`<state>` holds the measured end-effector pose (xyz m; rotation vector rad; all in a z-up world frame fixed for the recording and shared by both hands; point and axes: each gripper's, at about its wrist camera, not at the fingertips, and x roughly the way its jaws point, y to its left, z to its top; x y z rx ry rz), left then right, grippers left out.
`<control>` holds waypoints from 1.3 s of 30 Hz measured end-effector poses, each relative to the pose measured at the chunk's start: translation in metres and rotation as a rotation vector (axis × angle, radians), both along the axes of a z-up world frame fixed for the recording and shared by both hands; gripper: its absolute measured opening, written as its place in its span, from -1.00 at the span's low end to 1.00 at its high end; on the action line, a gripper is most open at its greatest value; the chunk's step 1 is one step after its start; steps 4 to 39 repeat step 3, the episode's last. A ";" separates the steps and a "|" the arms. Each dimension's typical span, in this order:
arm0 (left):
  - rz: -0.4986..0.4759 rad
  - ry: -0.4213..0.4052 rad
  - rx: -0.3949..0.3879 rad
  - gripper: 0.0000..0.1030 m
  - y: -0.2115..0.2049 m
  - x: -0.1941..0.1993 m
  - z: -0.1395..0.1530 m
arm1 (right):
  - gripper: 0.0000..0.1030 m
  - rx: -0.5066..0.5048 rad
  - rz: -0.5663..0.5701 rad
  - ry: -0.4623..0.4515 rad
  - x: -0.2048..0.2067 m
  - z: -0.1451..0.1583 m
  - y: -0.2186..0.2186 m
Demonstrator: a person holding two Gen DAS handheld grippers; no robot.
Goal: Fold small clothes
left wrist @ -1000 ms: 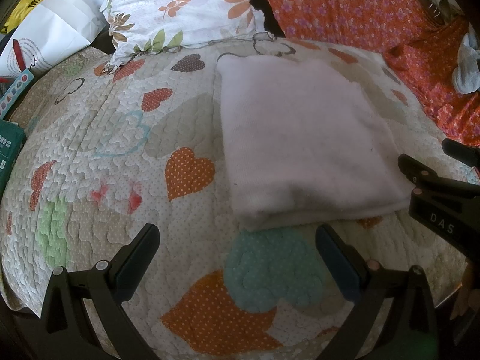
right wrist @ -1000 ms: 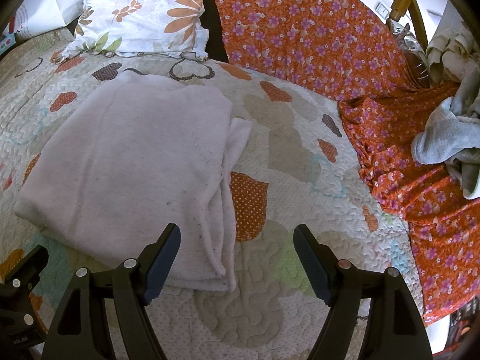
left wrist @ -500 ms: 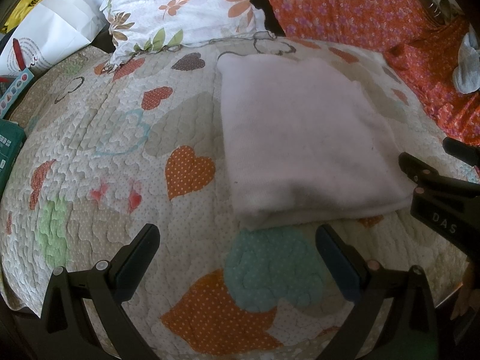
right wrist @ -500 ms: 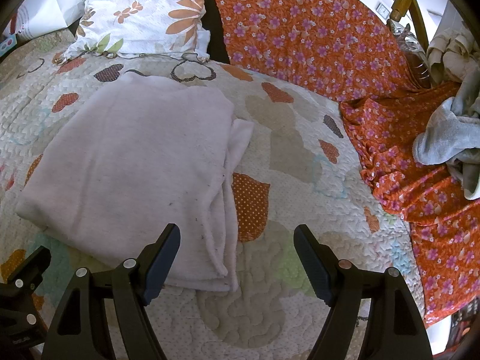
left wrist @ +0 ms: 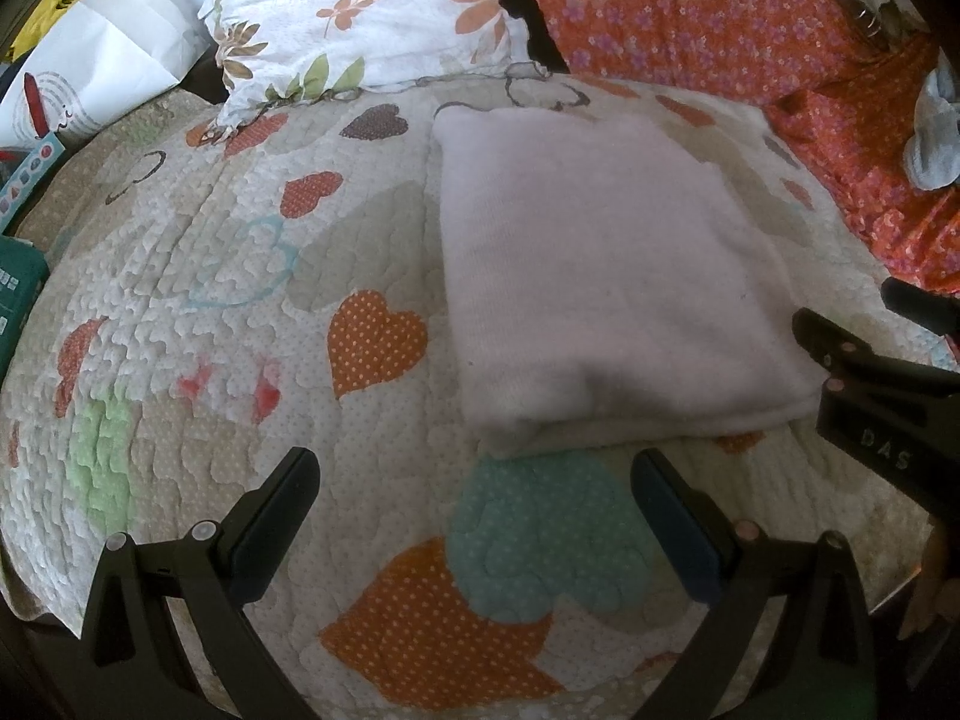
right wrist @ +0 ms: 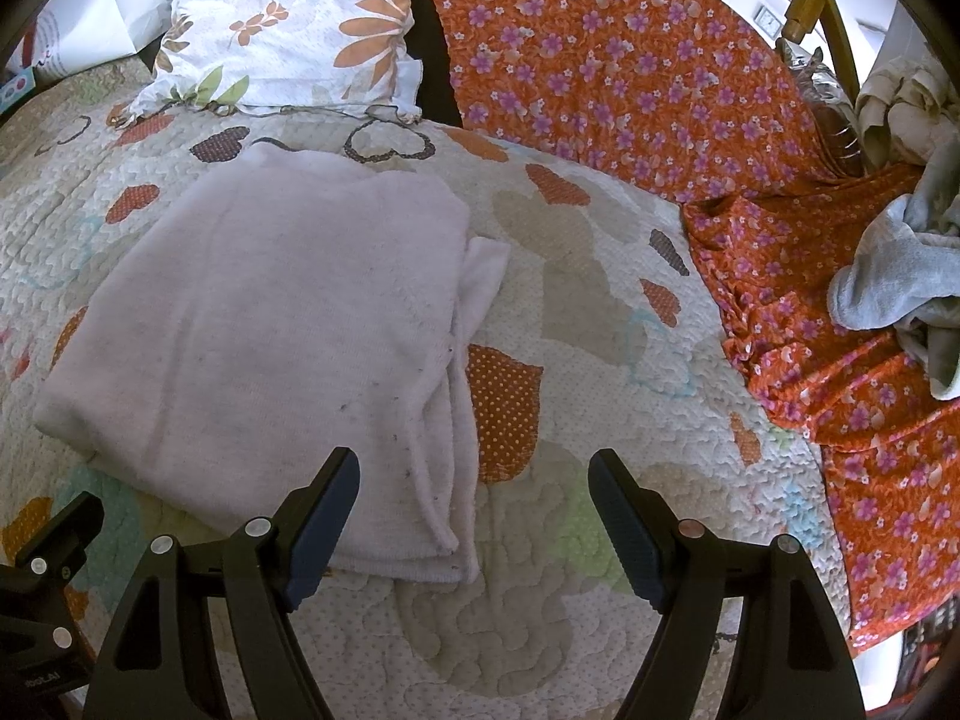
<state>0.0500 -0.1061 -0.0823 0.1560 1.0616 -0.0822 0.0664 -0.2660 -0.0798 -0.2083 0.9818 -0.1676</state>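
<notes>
White folded cloth (left wrist: 606,264) on heart quilt (left wrist: 198,276), "DAS" on right gripper (left wrist: 888,450)

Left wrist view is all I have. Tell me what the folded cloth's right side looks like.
Observer: The folded white cloth shows loose layered edges on its right side, one flap sticking out.
Operator: Report the right gripper.
Observer: The right gripper is open and empty, at the cloth's near right corner.
Operator: Say what lies further right.
Observer: A crumpled grey garment sits on the orange floral fabric.
</notes>
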 end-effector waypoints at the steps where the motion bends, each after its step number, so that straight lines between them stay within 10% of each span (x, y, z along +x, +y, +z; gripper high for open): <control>1: -0.002 -0.005 0.000 1.00 0.000 -0.001 0.001 | 0.60 0.003 0.000 0.001 0.001 0.000 0.002; 39: 0.001 -0.015 -0.003 1.00 0.004 -0.003 0.004 | 0.61 0.010 -0.003 0.002 0.003 -0.001 0.004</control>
